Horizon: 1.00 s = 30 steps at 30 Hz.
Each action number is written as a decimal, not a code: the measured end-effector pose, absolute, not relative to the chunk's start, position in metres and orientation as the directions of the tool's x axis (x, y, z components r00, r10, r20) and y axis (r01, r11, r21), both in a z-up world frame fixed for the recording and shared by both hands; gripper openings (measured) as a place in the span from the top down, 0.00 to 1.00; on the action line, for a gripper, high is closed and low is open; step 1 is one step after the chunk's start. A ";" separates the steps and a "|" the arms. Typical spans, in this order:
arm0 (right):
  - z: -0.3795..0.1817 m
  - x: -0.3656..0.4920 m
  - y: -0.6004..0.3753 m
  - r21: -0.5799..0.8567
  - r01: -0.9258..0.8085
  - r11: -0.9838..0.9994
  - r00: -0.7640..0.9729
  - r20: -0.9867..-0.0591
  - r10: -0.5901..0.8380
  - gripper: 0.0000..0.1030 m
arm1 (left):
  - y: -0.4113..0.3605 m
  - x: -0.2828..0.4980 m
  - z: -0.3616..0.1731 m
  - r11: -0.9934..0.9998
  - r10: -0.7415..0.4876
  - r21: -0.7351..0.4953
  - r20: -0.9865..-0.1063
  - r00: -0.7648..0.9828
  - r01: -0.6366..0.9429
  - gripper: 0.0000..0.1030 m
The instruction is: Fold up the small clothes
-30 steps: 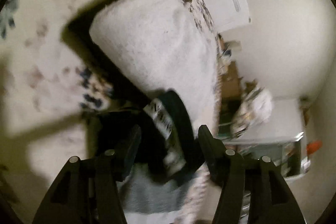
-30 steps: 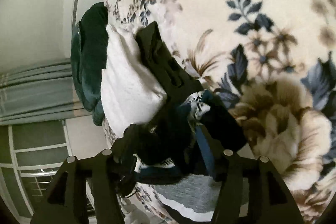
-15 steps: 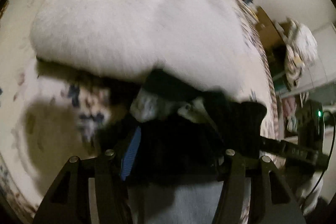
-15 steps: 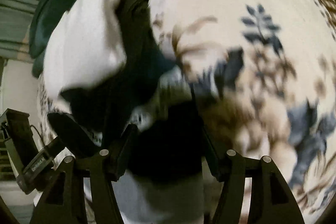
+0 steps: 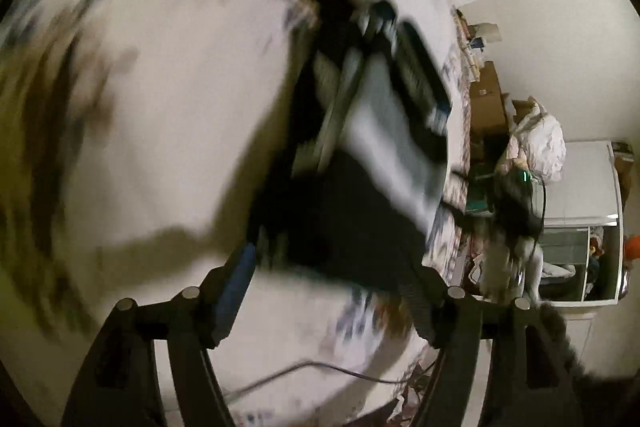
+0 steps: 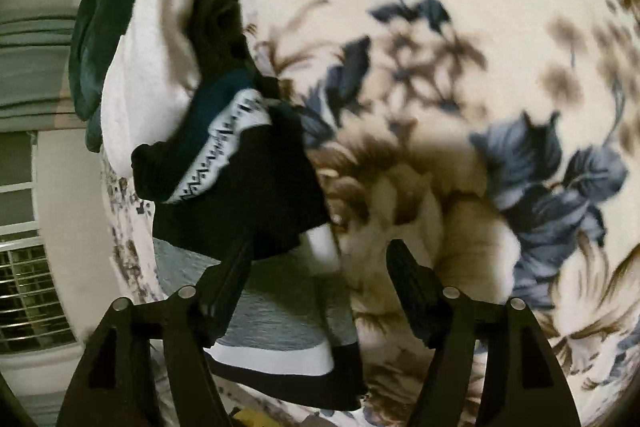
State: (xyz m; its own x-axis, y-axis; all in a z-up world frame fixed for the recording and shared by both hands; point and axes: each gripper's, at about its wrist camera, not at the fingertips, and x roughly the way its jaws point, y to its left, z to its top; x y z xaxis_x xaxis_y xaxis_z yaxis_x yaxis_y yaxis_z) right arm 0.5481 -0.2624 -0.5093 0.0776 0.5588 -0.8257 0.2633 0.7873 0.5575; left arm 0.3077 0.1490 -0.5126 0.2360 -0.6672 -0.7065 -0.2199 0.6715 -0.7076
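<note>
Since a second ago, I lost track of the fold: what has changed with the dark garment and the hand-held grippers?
Both hand-held grippers have let go: the left hand-held gripper and right hand-held gripper had the dark garment between their fingers and now stand apart from it, jaws opening. The garment lies folded on the grey one. The white pillow and floral blanket stayed.

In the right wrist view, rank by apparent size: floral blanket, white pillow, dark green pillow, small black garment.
1. floral blanket
2. small black garment, nearest the camera
3. white pillow and dark green pillow: too alike to rank
</note>
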 end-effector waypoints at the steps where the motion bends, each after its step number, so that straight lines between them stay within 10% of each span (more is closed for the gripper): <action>1: -0.517 0.551 -0.265 0.580 0.268 0.769 0.068 -0.808 0.585 0.29 | 0.140 0.299 -0.516 0.652 -0.682 -0.721 -0.693 0.233 -0.235 0.33; 21: -0.577 0.645 -0.203 0.691 0.125 0.712 -0.133 -0.700 0.702 0.13 | 0.065 0.300 -0.593 0.235 -0.560 -0.830 -0.541 0.628 -0.506 0.30; 26: -0.578 0.644 -0.192 0.688 0.149 0.711 -0.081 -0.708 0.702 0.76 | 0.065 0.309 -0.574 0.250 -0.506 -0.834 -0.545 0.668 -0.491 0.63; 30: -0.562 0.620 -0.195 0.684 0.157 0.713 -0.033 -0.718 0.696 0.84 | 0.091 0.313 -0.554 0.290 -0.523 -0.844 -0.535 0.663 -0.452 0.69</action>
State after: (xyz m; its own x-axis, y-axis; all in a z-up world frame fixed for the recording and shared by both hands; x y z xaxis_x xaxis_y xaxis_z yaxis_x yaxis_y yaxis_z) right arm 0.6204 -0.1948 -0.5621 -0.0329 0.6957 -0.7176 0.1572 0.7127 0.6837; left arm 0.3133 0.0910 -0.5544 0.6634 -0.5231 -0.5351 -0.4518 0.2901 -0.8436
